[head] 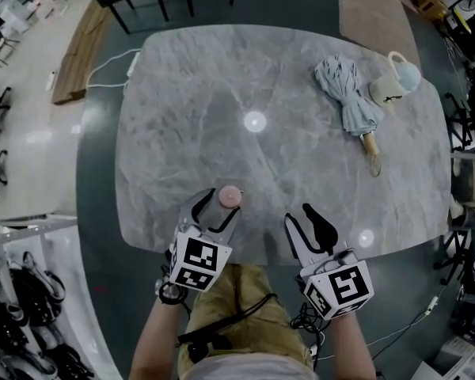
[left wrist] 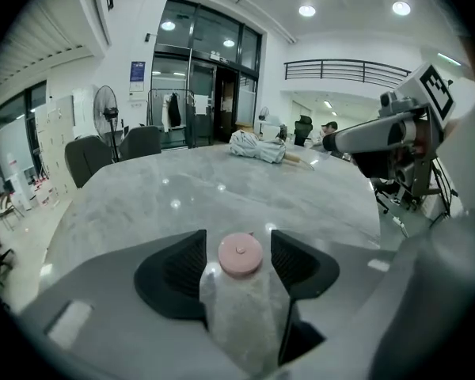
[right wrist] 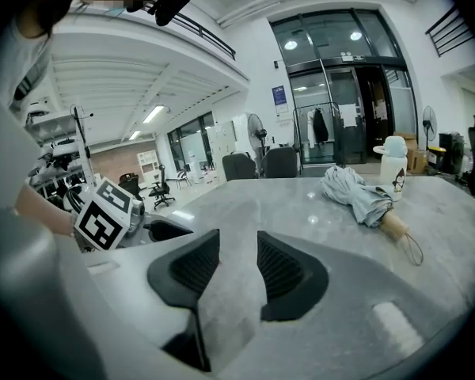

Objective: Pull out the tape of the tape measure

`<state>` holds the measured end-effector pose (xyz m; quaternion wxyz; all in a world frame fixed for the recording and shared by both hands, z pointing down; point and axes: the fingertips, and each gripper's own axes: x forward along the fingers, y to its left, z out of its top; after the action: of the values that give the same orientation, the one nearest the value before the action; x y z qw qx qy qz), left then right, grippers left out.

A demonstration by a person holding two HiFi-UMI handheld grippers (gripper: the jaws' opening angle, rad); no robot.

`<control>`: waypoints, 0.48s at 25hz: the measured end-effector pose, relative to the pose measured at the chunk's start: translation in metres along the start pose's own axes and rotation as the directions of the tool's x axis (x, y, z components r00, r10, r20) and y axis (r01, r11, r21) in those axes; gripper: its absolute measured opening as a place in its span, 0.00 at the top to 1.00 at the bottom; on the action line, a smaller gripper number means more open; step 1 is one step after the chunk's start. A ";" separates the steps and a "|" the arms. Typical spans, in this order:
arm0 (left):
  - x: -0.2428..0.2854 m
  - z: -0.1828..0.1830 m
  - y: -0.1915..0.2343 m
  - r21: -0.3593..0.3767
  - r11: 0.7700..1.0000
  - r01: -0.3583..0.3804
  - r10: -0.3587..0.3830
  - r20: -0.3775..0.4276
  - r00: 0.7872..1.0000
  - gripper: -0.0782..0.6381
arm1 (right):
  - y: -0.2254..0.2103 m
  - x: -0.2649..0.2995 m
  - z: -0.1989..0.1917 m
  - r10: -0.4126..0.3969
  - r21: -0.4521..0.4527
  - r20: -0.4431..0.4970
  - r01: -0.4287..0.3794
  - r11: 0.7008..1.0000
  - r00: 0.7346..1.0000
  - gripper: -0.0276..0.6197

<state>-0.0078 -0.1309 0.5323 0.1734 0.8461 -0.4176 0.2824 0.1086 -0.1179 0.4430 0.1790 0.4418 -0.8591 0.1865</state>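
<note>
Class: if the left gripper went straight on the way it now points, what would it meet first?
Most likely the pink tape measure. It lies on the table right at the tips of the left gripper, whose jaws stand open. Nothing else shows in between, though depth is a little unclear.

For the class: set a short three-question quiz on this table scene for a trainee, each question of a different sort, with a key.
1. What lies between the open jaws of the left tool? A: a pen. B: the pink tape measure. C: a spoon.
2. True or false: the right tool is open with nothing between its jaws.
3. Fill in: in the head view, the folded umbrella lies toward the far ____ corner of the table.

Key: 1 B. 2 true. 3 right.
</note>
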 end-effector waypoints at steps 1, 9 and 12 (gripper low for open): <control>0.003 -0.002 0.000 0.007 1.000 0.003 -0.003 -0.010 1.000 0.53 | -0.001 0.000 -0.001 -0.004 0.003 -0.003 0.004 1.000 1.000 0.73; 0.021 -0.013 0.003 0.056 0.998 0.024 -0.020 -0.069 0.997 0.52 | -0.010 0.004 -0.012 -0.019 0.022 -0.021 0.020 1.000 1.000 0.73; 0.024 -0.017 -0.002 0.064 0.997 0.042 -0.036 -0.081 0.996 0.52 | -0.009 0.005 -0.016 -0.021 0.026 -0.024 0.022 0.999 0.999 0.73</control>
<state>-0.0001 -0.1354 0.5605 0.1675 0.8473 -0.3842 0.3261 0.1157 -0.1183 0.4604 0.1855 0.4511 -0.8495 0.2010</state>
